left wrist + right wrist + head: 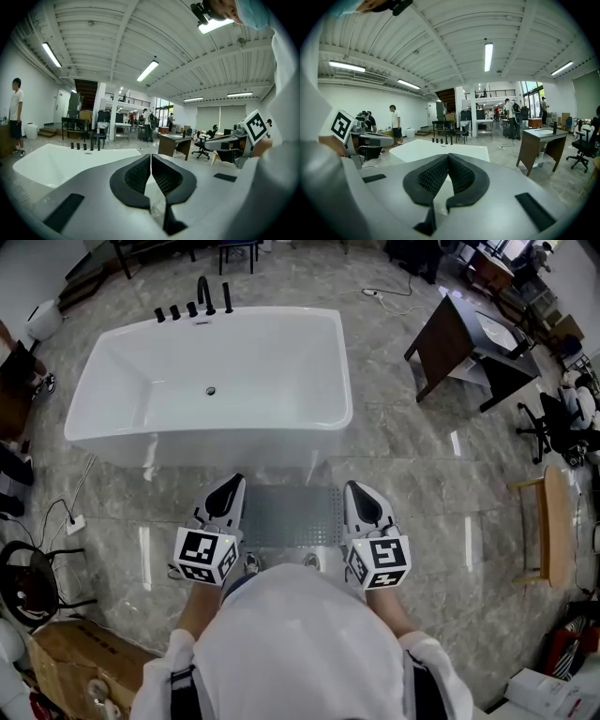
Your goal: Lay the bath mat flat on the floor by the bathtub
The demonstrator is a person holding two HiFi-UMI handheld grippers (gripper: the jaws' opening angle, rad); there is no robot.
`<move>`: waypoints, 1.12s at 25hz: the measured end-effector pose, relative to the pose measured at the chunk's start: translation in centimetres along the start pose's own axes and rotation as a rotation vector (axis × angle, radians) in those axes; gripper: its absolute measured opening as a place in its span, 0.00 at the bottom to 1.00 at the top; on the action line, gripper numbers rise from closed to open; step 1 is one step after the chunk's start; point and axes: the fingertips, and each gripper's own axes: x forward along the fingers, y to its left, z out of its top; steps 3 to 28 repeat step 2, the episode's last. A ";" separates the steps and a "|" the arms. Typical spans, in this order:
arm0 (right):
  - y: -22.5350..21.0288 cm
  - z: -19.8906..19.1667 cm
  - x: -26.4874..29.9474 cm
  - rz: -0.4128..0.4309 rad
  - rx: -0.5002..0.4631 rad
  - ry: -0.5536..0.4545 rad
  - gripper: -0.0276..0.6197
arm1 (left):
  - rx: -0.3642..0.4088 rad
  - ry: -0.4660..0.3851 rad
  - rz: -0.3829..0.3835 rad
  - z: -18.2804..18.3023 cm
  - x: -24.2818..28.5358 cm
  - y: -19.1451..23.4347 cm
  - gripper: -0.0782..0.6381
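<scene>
Bath mat, one, held by left gripper and right gripper.

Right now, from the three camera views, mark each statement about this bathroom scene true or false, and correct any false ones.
1. The grey rectangular bath mat lies on the grey stone floor beside the white bathtub. True.
2. The left tool and the right tool both have their jaws wide apart. False: both are shut.
3. The black taps stand at the bathtub's far rim. True.
4. The brown cardboard box sits inside the bathtub. False: it stands on the floor to the person's left, well away from the bathtub.
</scene>
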 end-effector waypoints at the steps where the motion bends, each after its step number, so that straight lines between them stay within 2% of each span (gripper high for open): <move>1: 0.0 0.0 0.1 0.000 0.000 0.002 0.09 | 0.000 0.000 0.000 0.0 0.1 0.0 0.16; 28: -0.1 0.0 0.1 0.000 0.001 0.004 0.09 | -0.001 0.001 0.000 0.0 0.1 0.1 0.16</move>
